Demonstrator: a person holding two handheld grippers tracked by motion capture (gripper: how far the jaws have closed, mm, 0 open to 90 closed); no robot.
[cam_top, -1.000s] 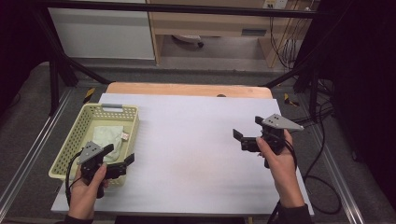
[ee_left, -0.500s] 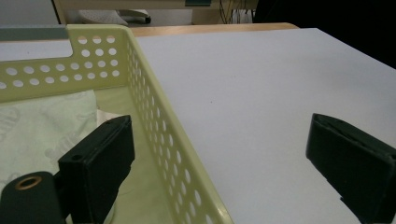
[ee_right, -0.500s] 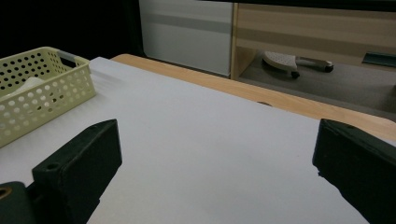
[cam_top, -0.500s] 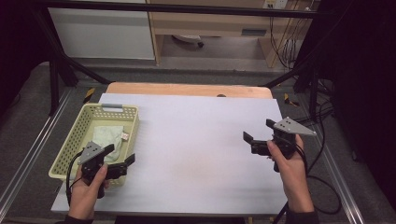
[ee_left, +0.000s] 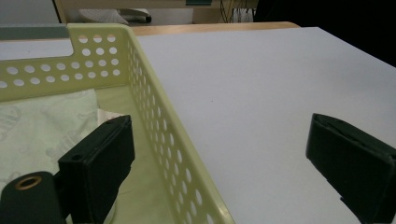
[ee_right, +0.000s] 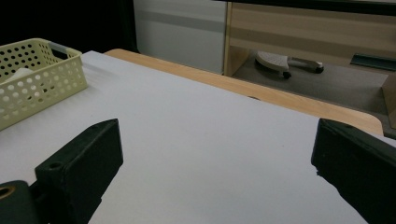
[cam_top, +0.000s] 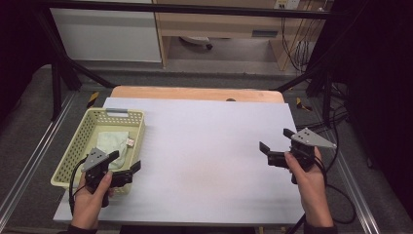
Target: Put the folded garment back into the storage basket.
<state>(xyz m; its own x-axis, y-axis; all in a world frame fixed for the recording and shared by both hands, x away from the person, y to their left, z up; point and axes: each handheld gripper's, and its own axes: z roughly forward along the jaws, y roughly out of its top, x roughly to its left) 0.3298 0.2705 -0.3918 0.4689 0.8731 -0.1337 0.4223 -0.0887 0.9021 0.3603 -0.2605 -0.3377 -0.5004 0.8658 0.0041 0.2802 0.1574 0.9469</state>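
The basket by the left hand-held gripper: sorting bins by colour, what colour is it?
Pale yellow basket, perforated with round holes; clearest in the left gripper view.

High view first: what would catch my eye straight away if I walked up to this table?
Probably the pale yellow perforated basket at the table's left edge, with a light green cloth lying inside it. Next, the two black hand-held grippers, both with jaws open: the left gripper hangs over the basket's near right corner, straddling its wall, and the right gripper is held above the bare white tabletop near its right edge.
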